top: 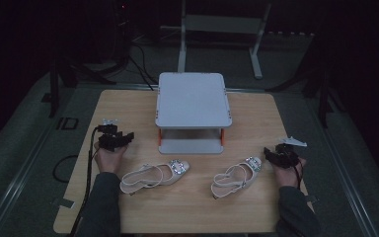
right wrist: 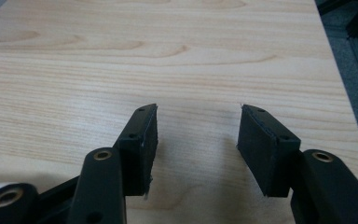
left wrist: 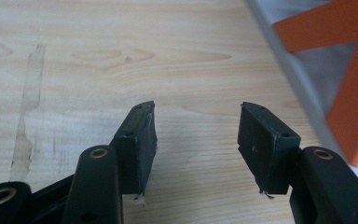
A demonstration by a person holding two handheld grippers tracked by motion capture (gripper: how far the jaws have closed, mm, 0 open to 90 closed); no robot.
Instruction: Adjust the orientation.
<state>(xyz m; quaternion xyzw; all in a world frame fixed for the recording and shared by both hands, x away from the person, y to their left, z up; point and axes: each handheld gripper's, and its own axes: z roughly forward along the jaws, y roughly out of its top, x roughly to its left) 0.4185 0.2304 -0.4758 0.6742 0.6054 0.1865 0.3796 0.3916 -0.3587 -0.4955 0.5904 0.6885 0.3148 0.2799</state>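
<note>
Left tool [top: 127, 136] jaws apart, right tool [top: 269, 153] jaws apart, both empty, held low over table [top: 128, 106], flanking two shoes [top: 155, 175]

Dark grey sleeves on both forearms. Left gripper [top: 114, 139] black, brass-ringed screw holes, flat rectangular jaws, black cable trailing. Right gripper [top: 282, 155] same, grey three-cornered plate on top.

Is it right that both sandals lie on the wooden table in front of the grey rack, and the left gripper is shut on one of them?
Not quite. The left gripper is open and holds nothing, as the left gripper view shows. Both sandals do lie on the table before the rack.
</note>
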